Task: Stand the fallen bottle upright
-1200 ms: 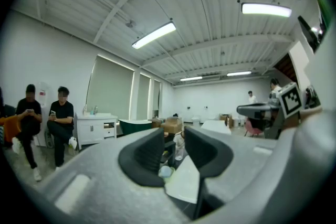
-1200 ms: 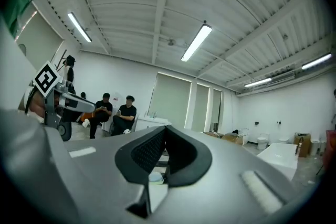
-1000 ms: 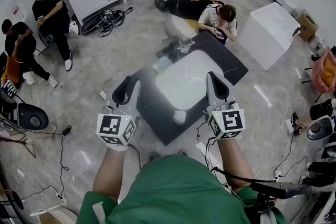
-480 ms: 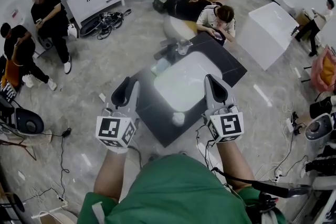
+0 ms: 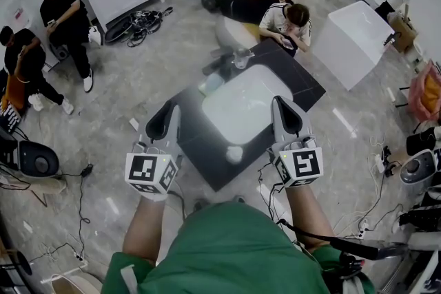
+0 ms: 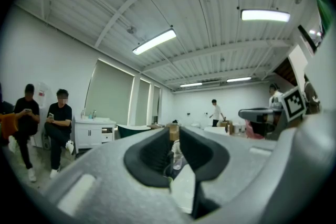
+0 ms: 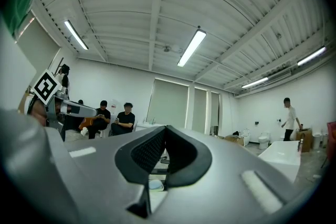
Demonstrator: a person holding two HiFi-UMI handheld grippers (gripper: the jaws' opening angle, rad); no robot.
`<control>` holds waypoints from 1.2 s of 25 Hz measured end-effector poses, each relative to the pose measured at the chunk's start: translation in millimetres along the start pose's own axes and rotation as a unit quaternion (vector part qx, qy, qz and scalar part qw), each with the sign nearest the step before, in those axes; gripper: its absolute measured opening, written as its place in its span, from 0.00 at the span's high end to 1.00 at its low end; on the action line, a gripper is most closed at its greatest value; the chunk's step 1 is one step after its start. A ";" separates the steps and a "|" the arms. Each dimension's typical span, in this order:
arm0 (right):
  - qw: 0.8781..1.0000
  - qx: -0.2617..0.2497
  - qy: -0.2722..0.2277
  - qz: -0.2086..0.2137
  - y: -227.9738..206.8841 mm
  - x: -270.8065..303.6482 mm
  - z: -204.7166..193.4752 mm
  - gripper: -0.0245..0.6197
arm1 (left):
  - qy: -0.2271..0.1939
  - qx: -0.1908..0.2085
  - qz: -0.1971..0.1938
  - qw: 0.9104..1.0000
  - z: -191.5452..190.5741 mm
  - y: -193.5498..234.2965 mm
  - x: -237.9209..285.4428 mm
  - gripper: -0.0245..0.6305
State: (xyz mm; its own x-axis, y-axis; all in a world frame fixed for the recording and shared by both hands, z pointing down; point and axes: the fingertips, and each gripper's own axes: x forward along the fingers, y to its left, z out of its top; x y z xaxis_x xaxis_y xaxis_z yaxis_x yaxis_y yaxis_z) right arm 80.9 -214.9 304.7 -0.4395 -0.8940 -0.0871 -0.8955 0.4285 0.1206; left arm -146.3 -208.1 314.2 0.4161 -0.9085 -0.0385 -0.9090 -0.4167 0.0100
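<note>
A pale blue-green bottle [image 5: 212, 84] lies on its side on the dark countertop [image 5: 196, 141], by the far left corner of the white basin [image 5: 241, 107]. A pale blue shape [image 7: 148, 184] shows low between the right jaws; I cannot tell if it is the bottle. My left gripper [image 5: 165, 122] is held over the counter's left edge, well short of the bottle, its pads together but for a thin slit. My right gripper [image 5: 286, 117] hovers at the basin's right side, jaws touching. Neither holds anything.
A clear glass [image 5: 241, 60] and a dark faucet [image 5: 219, 65] stand behind the basin. A small white round object [image 5: 234, 153] sits at the basin's near edge. One person crouches by the counter's far corner [image 5: 289, 21]; others sit at left [image 5: 58, 17]. Cables lie on the floor.
Both grippers have stayed almost where they were. A person at the far right has walked farther back in the room.
</note>
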 end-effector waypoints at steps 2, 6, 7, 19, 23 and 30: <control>1.000 -0.002 0.000 0.002 0.7 0.0 -0.5 0.96 | 0.001 0.000 0.001 1.000 -0.8 0.9 0.0 0.88; 1.000 -0.003 0.000 0.002 1.2 -0.8 -1.8 0.96 | 0.003 -0.001 0.002 1.000 -2.9 1.1 0.2 0.88; 1.000 -0.001 0.001 0.001 0.8 -1.3 -2.3 0.96 | 0.003 -0.001 0.002 1.000 -3.6 0.6 0.2 0.88; 1.000 0.000 0.000 0.003 1.4 -1.9 -2.0 0.96 | 0.001 -0.003 0.002 1.000 -5.2 0.1 0.4 0.88; 1.000 -0.003 -0.002 0.006 2.4 -1.7 -1.8 0.96 | 0.001 -0.004 0.002 1.000 -5.0 0.4 0.3 0.88; 1.000 0.000 0.000 0.005 -1.5 -2.8 -0.9 0.96 | 0.003 -0.003 0.002 1.000 -4.3 -2.3 2.2 0.88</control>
State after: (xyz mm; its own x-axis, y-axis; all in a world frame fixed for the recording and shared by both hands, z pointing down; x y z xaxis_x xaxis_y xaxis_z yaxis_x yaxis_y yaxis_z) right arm 83.5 -213.2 305.7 -0.4478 -0.8899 -0.0864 -0.8913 0.4367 0.1216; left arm -143.2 -209.3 318.4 0.4125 -0.9103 -0.0335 -0.9105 -0.4132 0.0166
